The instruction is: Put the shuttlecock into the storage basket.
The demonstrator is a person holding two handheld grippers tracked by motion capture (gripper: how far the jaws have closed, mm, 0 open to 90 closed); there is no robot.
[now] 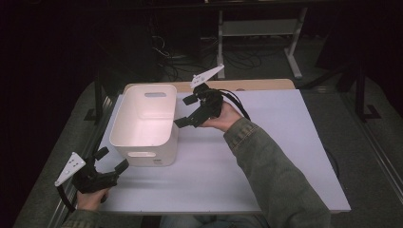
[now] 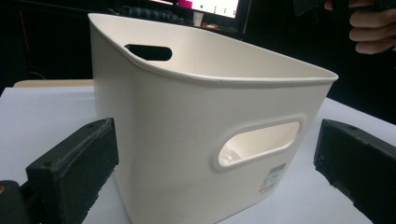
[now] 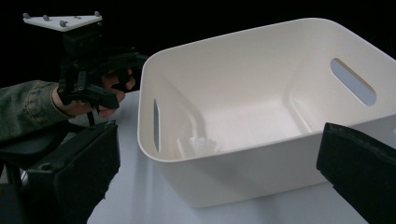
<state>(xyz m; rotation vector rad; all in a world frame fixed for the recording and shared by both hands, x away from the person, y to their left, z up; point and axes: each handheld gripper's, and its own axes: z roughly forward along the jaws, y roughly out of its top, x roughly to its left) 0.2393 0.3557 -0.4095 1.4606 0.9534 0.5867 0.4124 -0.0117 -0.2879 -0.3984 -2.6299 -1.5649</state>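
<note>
Bin [image 1: 145,121] sits on the desk [image 1: 266,156] between both grippers. The left gripper [image 1: 112,160] and right gripper [image 1: 187,110] each hold their jaws spread just beside its walls, apart from them.

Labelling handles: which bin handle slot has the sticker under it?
The near slot, on the bin wall facing the left gripper. The far slot has a bare wall.
</note>
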